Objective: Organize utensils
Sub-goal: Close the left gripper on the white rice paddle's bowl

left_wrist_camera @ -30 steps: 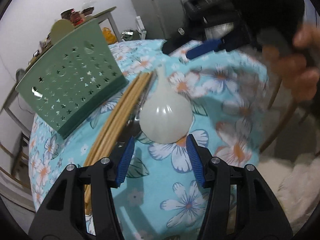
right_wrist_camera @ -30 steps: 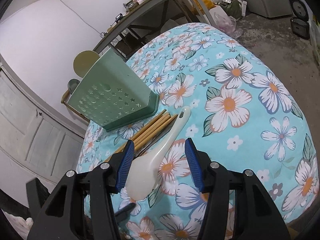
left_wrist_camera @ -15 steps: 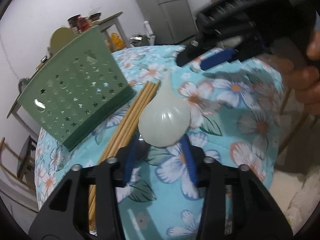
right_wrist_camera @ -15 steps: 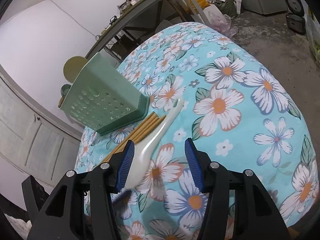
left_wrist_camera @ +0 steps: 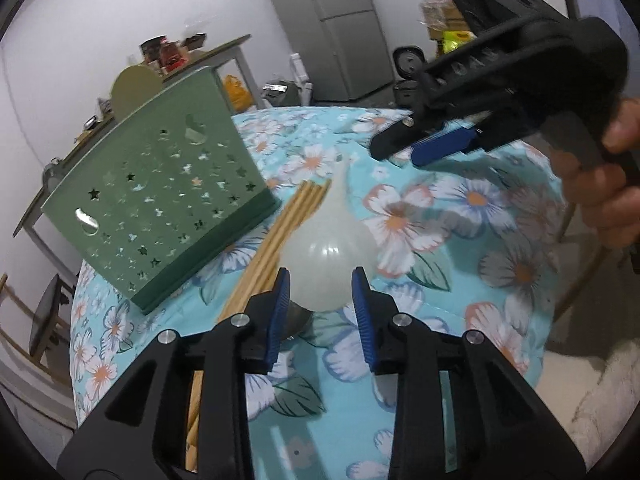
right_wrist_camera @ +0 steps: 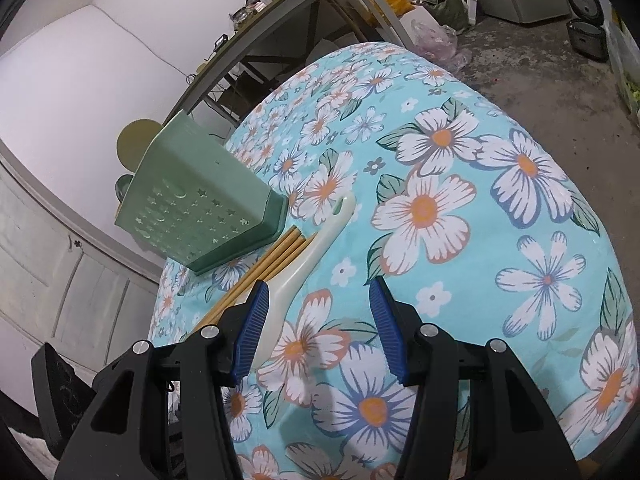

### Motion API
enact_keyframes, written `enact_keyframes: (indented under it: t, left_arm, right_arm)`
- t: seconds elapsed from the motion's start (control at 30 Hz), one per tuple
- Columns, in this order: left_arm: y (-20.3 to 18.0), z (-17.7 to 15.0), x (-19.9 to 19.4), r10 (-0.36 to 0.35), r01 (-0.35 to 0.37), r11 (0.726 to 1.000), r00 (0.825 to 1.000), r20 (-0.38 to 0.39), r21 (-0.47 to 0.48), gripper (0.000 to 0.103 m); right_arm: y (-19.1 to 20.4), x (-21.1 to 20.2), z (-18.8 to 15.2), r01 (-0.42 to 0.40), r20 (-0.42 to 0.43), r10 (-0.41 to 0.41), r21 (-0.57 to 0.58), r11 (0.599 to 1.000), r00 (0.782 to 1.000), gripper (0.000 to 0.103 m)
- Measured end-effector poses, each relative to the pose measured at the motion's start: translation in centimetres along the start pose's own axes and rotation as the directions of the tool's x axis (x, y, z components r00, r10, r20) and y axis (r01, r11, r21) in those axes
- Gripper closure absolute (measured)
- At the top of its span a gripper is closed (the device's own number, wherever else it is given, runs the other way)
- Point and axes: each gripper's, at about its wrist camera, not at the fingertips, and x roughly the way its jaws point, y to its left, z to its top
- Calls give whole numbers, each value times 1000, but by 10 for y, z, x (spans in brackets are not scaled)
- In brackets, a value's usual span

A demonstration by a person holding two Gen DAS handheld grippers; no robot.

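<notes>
Left hand-held gripper (left_wrist_camera: 320, 300) closing around the white soup spoon (left_wrist_camera: 330, 268) on the flowered desk (left_wrist_camera: 460, 280).

From the left: the green perforated utensil holder (left_wrist_camera: 160, 200) lies tipped on its side, wooden chopsticks (left_wrist_camera: 280, 240) just beside its base, then the spoon, its bowl between the blue pads (left_wrist_camera: 280, 312), which have just been closing; whether they press it I cannot tell. Farther right, the right hand-held gripper (right_wrist_camera: 318, 320) hovers released over the cloth, nothing gripped, the spoon's handle beside its left pad.
</notes>
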Motion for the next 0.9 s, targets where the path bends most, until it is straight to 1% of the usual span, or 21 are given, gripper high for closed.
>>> enact_keyframes:
  t: [0.03, 0.07, 0.13, 0.17, 0.23, 0.3, 0.47, 0.53, 0.57, 0.63, 0.73, 0.8, 0.83, 0.9]
  left_arm:
    - [-2, -1, 1, -3, 3, 1000, 1000, -9, 15, 70]
    - [-5, -3, 3, -5, 6, 999, 1000, -23, 40, 67]
    - [-12, -7, 8, 12, -7, 995, 999, -49, 102, 63]
    - [-16, -8, 10, 28, -21, 991, 998, -51, 133, 62]
    - [-20, -6, 11, 59, -51, 983, 997, -41, 176, 57]
    - [-22, -4, 14, 85, -76, 976, 996, -33, 206, 53]
    - [-28, 3, 22, 123, -114, 959, 992, -20, 258, 52]
    - [-29, 5, 22, 130, -122, 957, 991, -12, 265, 52]
    - [-30, 6, 22, 130, -123, 957, 991, -9, 262, 53]
    - [-28, 10, 18, 130, -127, 961, 992, 6, 245, 64]
    - [-21, 15, 9, 129, -135, 971, 991, 42, 198, 69]
    - [-14, 18, 3, 131, -140, 978, 989, 64, 156, 76]
    - [-10, 20, 2, 135, -144, 980, 988, 71, 138, 82]
    - [-2, 24, 1, 146, -153, 983, 986, 77, 100, 84]
  right_arm:
    - [-1, 0, 0, 0, -1, 0, 1, 1000, 1000, 52]
    - [-1, 1, 0, -1, -1, 1, 2, 1000, 1000, 52]
    - [-2, 1, 0, -5, -3, 5, 7, 1000, 1000, 52]
    - [-2, 1, 0, -6, -3, 6, 7, 1000, 1000, 52]
    - [-3, 0, 0, -6, -1, 6, 8, 1000, 1000, 52]
    - [-4, 0, 0, -8, -1, 8, 11, 1000, 1000, 52]
    - [-4, 1, -1, -10, -5, 10, 14, 1000, 1000, 52]
    - [-5, 2, -1, -13, -5, 13, 16, 1000, 1000, 52]
    - [-5, 1, -1, -13, -5, 13, 16, 1000, 1000, 52]
    - [-5, 1, 0, -11, -3, 11, 11, 1000, 1000, 52]
    - [-7, 2, 1, -10, -1, 10, 16, 1000, 1000, 52]
    - [-8, 3, 1, -12, -2, 12, 21, 1000, 1000, 52]
    - [-8, 3, 1, -12, -3, 13, 22, 1000, 1000, 52]
    - [-8, 4, 2, -13, -4, 13, 21, 1000, 1000, 51]
